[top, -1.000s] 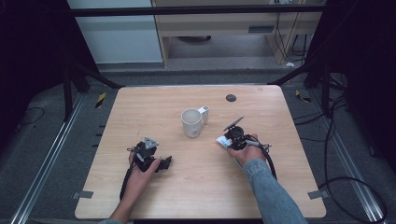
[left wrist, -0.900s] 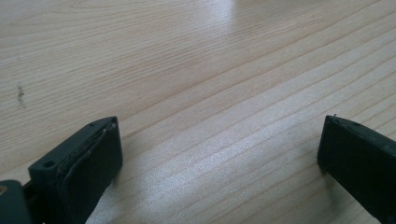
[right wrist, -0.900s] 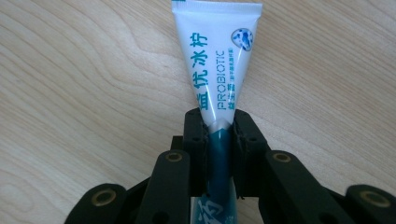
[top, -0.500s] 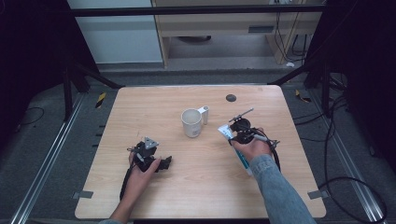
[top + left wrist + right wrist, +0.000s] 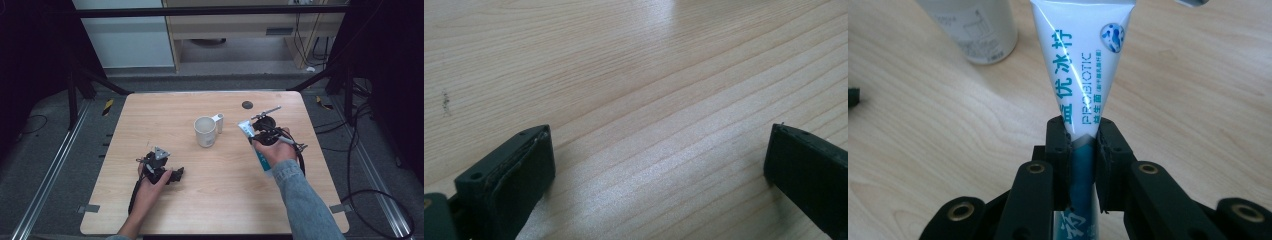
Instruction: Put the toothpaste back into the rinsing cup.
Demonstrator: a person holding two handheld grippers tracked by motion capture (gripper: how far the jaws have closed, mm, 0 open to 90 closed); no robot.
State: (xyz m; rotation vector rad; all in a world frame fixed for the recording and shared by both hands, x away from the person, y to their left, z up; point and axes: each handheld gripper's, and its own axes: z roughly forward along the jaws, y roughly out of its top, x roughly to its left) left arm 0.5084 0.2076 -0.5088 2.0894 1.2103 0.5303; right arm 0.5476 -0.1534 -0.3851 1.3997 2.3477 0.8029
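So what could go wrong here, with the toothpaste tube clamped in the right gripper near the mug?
1. The right gripper pinches the toothpaste tube at a narrow part of its body; the long free end could swing or slip.
2. The mug stands close beside the tube, so a sideways move might knock it.
3. The squeeze on the soft tube may force paste out, though the cap end is not clearly visible.

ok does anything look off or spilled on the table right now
Nothing is spilled or damaged. The white ceramic mug stands upright on the light wooden table. The right gripper has its jaws clamped on a white and blue toothpaste tube, pinching it thin at the grip. The left gripper rests open, with bare wood between its jaws.
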